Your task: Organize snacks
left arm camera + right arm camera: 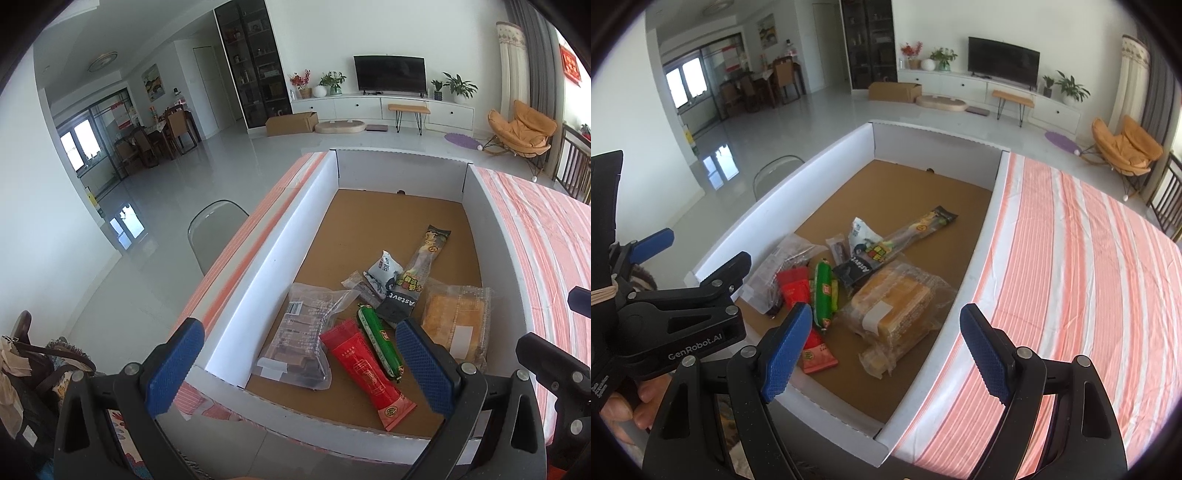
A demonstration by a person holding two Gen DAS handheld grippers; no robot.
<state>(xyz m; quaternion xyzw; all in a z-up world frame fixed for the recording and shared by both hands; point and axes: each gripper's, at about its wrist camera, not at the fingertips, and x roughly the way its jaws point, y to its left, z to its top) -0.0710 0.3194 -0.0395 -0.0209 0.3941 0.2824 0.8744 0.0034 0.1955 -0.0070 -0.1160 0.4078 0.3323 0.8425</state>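
A shallow white cardboard box (236, 306) with a brown floor holds several snacks: a clear pack of dark biscuits (301, 336), a red stick packet (364, 373), a green sausage (378, 341), a yellow cake pack (456, 325), a long dark packet (413, 280) and a small white pouch (382, 273). My left gripper (295, 363) is open and empty above the box's near edge. My right gripper (886, 354) is open and empty above the box's near right corner, just in front of the yellow cake pack (897, 306). The box (964, 317) shows there too.
The box lies on an orange-and-white striped cloth (1071, 266) that stretches to the right. A grey chair (214, 229) stands left of the table. The left gripper's body (676, 310) shows at the left of the right wrist view. The living room lies beyond.
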